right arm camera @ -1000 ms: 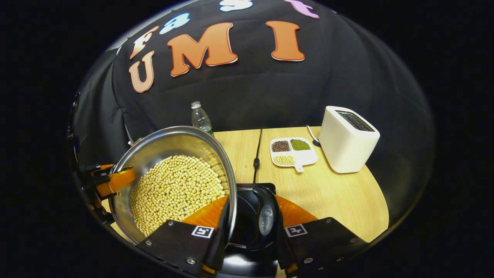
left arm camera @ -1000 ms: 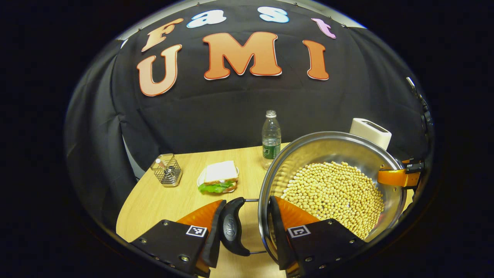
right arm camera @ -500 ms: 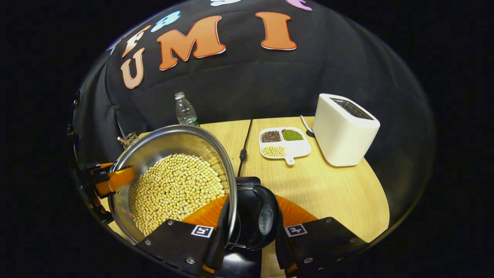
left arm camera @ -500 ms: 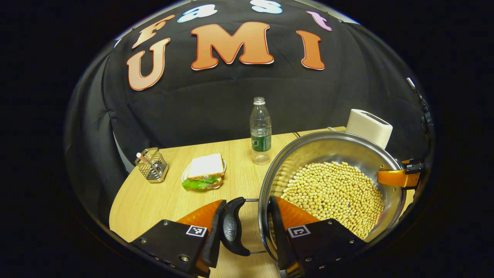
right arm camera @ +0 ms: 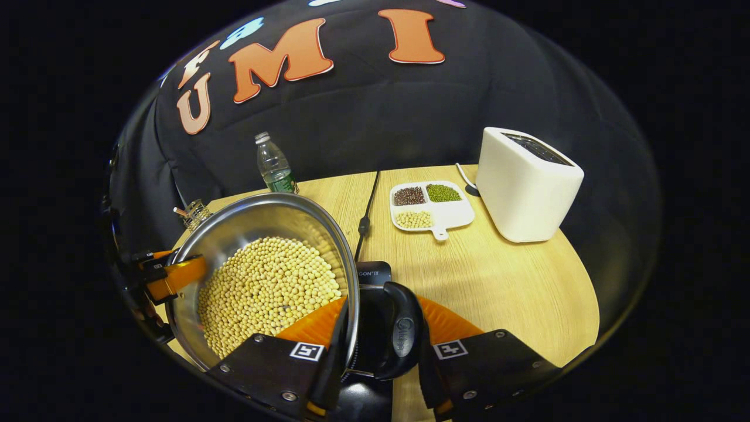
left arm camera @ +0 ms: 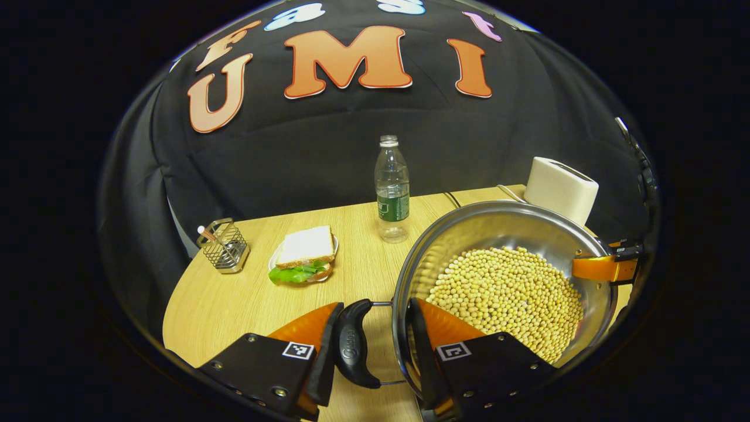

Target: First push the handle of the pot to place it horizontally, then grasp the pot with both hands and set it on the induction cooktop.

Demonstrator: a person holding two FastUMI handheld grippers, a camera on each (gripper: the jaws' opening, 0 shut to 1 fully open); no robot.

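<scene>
1. Progress: the stainless pot [left arm camera: 504,275], filled with soybeans [left arm camera: 504,293], is gripped at both side handles, so the handle push and the two-handed grasp look done. Judging by its height against the counter [left arm camera: 246,299], the pot is carried in the air. Setting it down on the induction cooktop [right arm camera: 375,293] is left

2. Left gripper [left arm camera: 370,343]: in the left gripper view its jaws straddle the pot's rim, the outer one against the black left handle [left arm camera: 351,346], the inner one inside the wall among the beans. They are clenched on handle and rim together

3. Right gripper [right arm camera: 381,346]: in the right gripper view the jaws are likewise narrowed, one inside the wall, one outside the black right handle [right arm camera: 401,337], grasping it

4. Target: the dark cooktop lies just beneath the right handle, its cord [right arm camera: 364,217] running back across the counter, so the pot seems to hang over or just beside it. Whether the base is centred I cannot tell

5. Bystanders, left to right: wire holder [left arm camera: 222,249], sandwich [left arm camera: 304,258], water bottle [left arm camera: 391,190], divided bean dish [right arm camera: 430,208], white toaster [right arm camera: 527,181], all well apart from the pot
</scene>
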